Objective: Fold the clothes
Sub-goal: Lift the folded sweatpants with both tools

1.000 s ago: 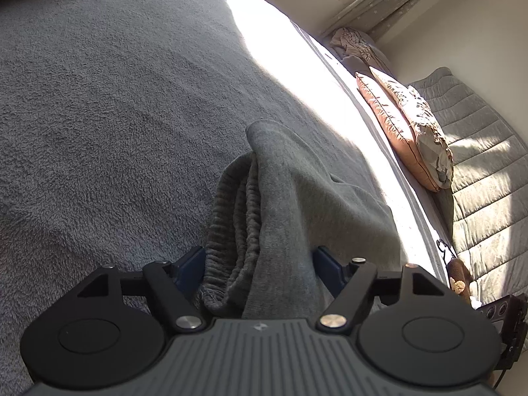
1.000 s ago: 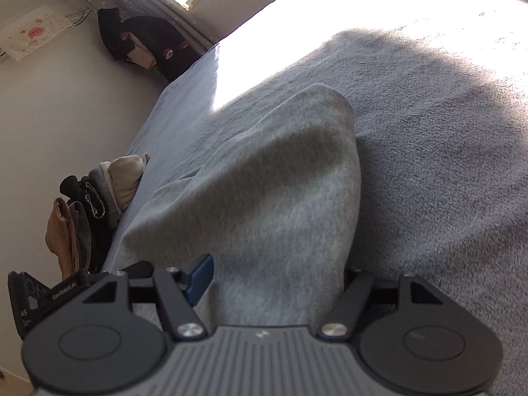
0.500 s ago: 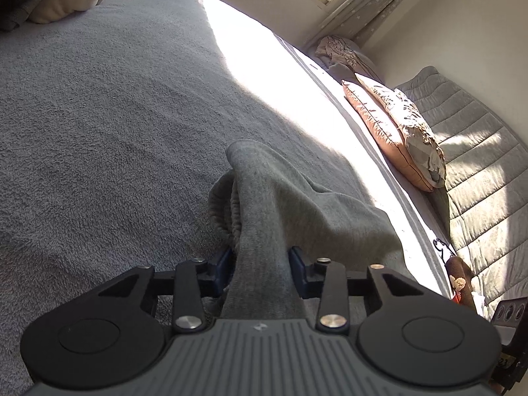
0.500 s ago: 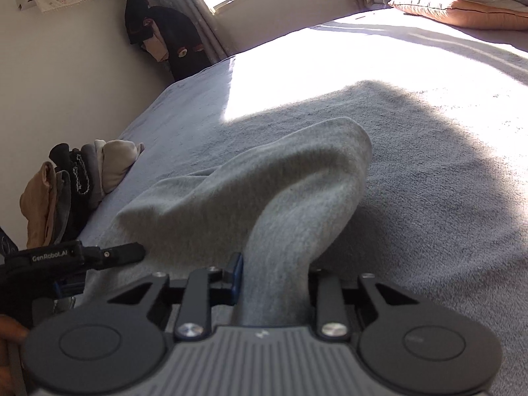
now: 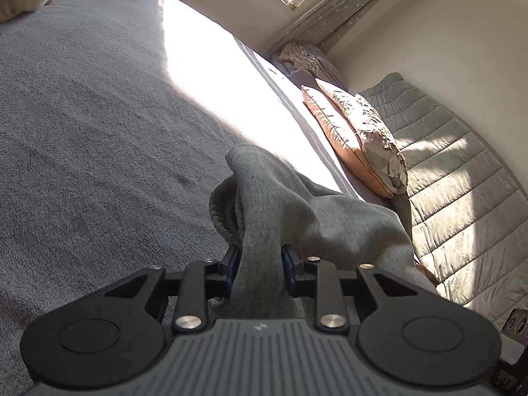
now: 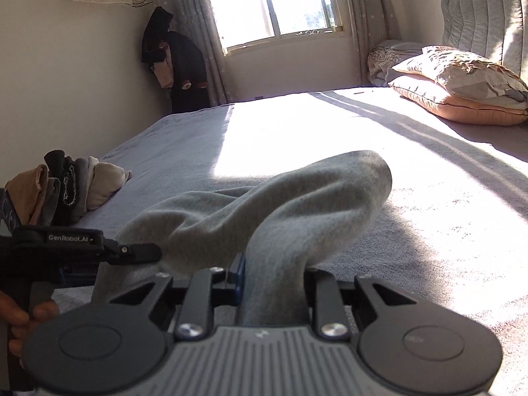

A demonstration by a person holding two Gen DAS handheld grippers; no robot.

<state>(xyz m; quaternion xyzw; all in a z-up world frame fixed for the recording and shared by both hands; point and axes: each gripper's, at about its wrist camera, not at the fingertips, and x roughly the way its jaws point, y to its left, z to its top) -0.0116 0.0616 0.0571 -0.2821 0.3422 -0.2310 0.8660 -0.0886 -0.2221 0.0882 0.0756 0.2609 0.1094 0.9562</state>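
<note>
Grey garment (image 5: 260,217) bunches between both claws, left (image 5: 259,265) and right (image 6: 274,275), each pinching it.

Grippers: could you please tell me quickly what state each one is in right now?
Left gripper: shut on the grey garment.
Right gripper: shut on the same garment.

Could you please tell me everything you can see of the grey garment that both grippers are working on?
The grey garment is a soft, matte knit, apparently fleece, with a ribbed band bunched at one end in the left wrist view. It is raised in folds off the grey bedspread, its far end drooping. The left gripper and right gripper, whose jaws have just been closing, each pinch a gathered bunch of it.
</note>
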